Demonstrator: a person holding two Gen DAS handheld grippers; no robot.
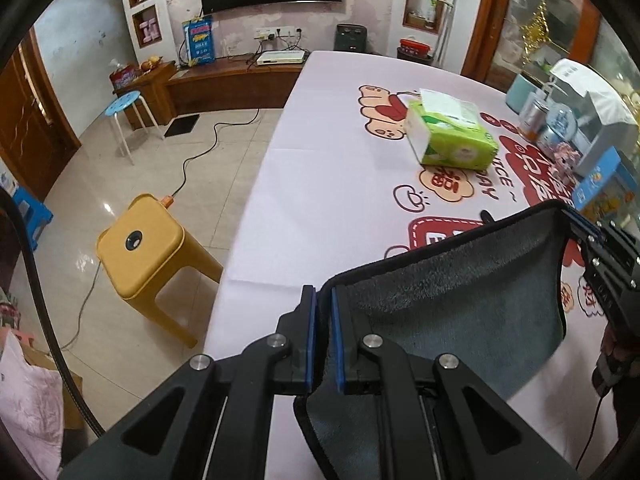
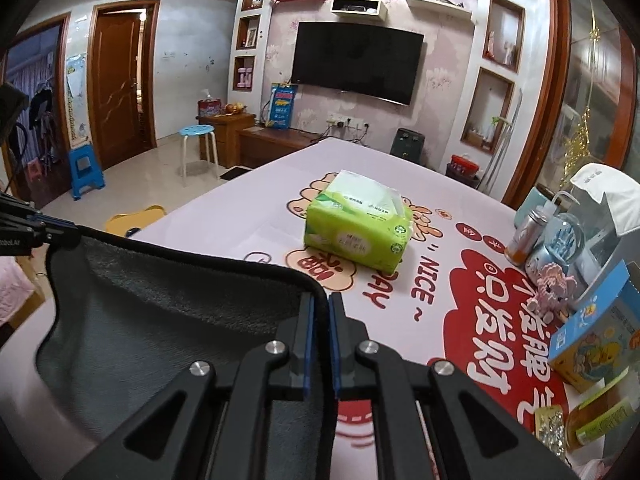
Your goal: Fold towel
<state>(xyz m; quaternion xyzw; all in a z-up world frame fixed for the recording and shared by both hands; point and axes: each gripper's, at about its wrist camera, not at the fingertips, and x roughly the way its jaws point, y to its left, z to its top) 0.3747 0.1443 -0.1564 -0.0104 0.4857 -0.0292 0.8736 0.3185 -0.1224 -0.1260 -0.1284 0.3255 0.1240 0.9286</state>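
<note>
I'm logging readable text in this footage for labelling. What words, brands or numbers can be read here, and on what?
"NICE ~": printed on the tablecloth.
"DAY": partial word on the tablecloth, beside it.
Large white Chinese characters: on the tablecloth's red patch; I can't transcribe them reliably.
"RoboLAI" or similar: on the left gripper, cut off.
Green tissue pack, blue box, blue bag: print too small.

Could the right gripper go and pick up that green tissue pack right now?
Probably not yet. The table between the right gripper and the tissue pack looks bare, but its fingers are shut on a corner of the grey towel, so it would have to let go first.
</note>
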